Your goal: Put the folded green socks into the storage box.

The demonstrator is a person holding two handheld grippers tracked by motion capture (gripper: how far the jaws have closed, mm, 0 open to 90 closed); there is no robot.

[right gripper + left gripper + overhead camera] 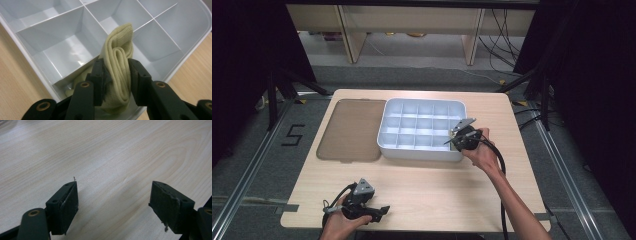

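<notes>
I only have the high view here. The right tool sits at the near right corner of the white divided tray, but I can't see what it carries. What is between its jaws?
Observer: A folded pale yellow cloth, pinched between the right tool's jaws.
Operator: Is it inside a compartment yet?
Observer: Its lower end dips into the compartment at the tray's near edge; the top stands above the dividers.
Operator: And the left tool, is it holding anything?
Observer: No. The left tool has its jaws wide apart over bare wooden table, with nothing between them.
</notes>
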